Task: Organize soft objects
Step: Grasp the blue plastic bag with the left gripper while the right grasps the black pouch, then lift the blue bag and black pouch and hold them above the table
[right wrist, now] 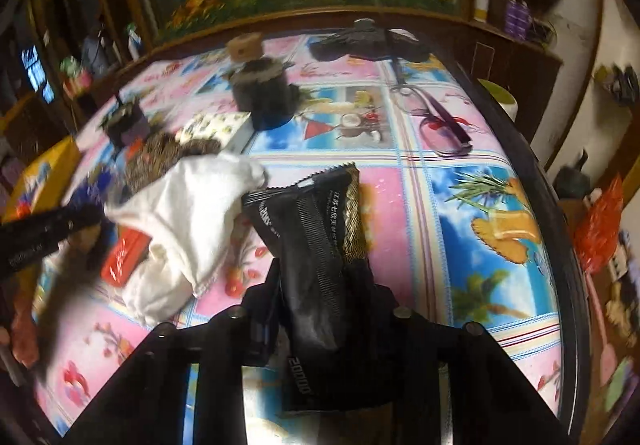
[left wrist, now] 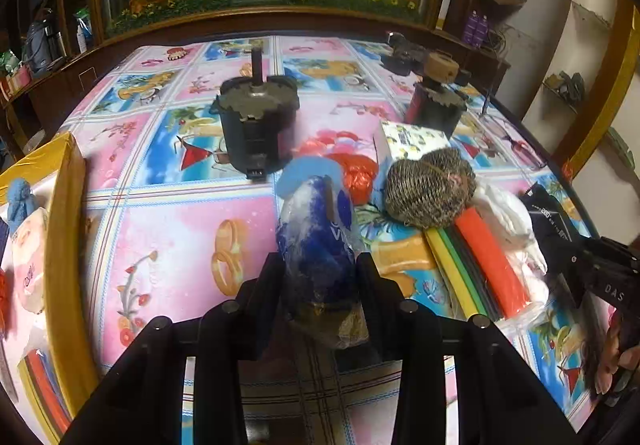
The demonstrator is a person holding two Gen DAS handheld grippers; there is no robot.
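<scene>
Blue-white packet (left wrist: 320,245) pinched between left gripper (left wrist: 322,265) fingers (left wrist: 272,277)

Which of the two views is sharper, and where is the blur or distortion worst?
Left wrist view: mostly sharp, the blue packet in the left gripper crisp; fisheye bends the table edge, corners go dark. Right wrist view: softer overall, heavy motion smear at lower left around the white cloth; the black packet in the right gripper stays readable.
</scene>
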